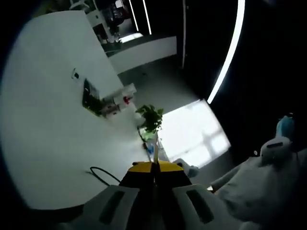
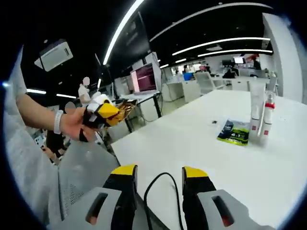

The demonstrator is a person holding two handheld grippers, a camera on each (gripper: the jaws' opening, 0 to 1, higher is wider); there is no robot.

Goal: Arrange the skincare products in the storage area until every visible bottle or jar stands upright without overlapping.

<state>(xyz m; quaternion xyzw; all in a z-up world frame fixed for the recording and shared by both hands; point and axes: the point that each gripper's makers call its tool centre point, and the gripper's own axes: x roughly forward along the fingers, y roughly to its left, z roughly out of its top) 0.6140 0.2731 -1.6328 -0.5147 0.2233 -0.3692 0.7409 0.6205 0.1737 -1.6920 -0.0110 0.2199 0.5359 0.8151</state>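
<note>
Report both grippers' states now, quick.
Left gripper: shut, holding nothing visible.
Right gripper: open, empty, a cable showing between its jaws.

white table (image 2: 201, 143) | upright bottles (image 2: 261, 117) | dark packet (image 2: 233, 132) | black cable (image 2: 156, 191)

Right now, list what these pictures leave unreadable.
- Bottles, right gripper view: far off, labels too small; count unclear.
- Green packet, right gripper view: print too small.
- Products, left gripper view: blurred and tilted; upright or not unclear.
- Left hand-held gripper: shut, possibly pinching something thin.
</note>
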